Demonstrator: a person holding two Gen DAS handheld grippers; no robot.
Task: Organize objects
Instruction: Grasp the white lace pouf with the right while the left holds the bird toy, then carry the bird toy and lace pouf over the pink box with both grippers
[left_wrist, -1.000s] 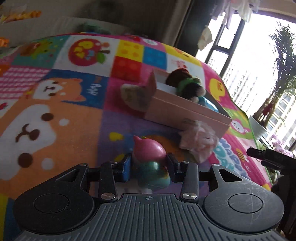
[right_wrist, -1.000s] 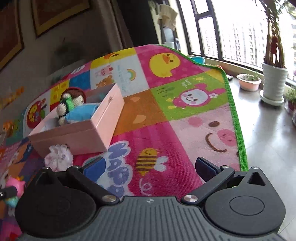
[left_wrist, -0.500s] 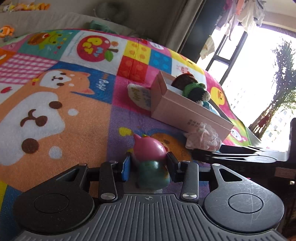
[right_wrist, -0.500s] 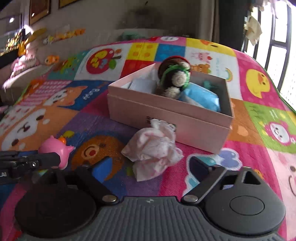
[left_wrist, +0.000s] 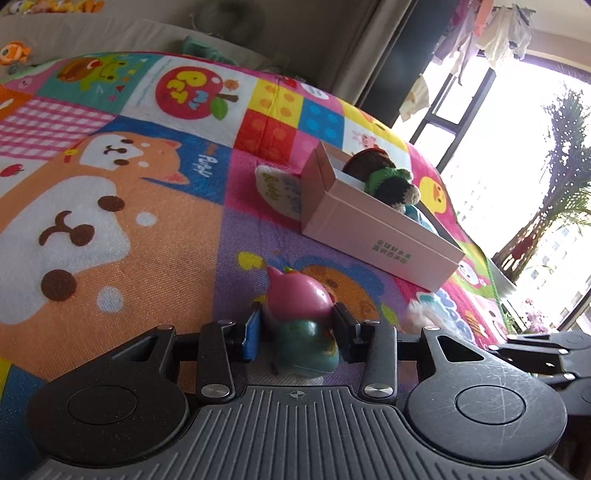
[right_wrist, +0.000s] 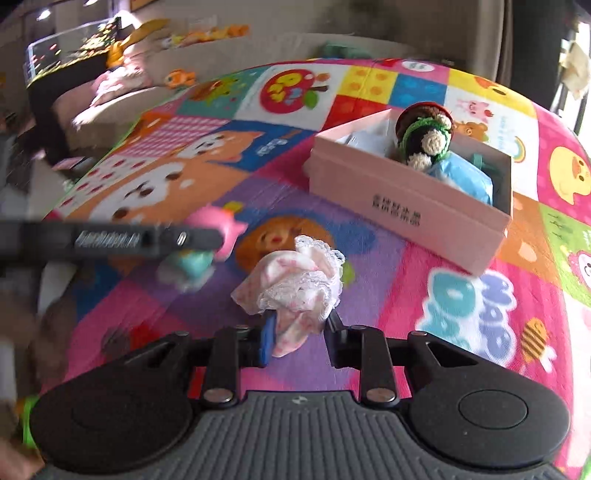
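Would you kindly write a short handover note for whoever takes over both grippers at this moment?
Left gripper: shut on the pink and teal toy, low over the play mat.
Right gripper: jaws closing around the lacy cloth bundle.
Pink box: open on the mat, with the crocheted doll and blue item inside.
Done: those two are boxed.
Left: probably box the toy and cloth.

Colourful cartoon-patchwork play mat (left_wrist: 122, 206) covers the floor. Beyond its far edge sits a beige sofa (right_wrist: 122, 99) with small plush toys (right_wrist: 179, 77) along it. At the mat's right, bright tall dark-framed windows (left_wrist: 454, 110), hanging laundry (left_wrist: 498, 29) and a potted plant (left_wrist: 565, 192).
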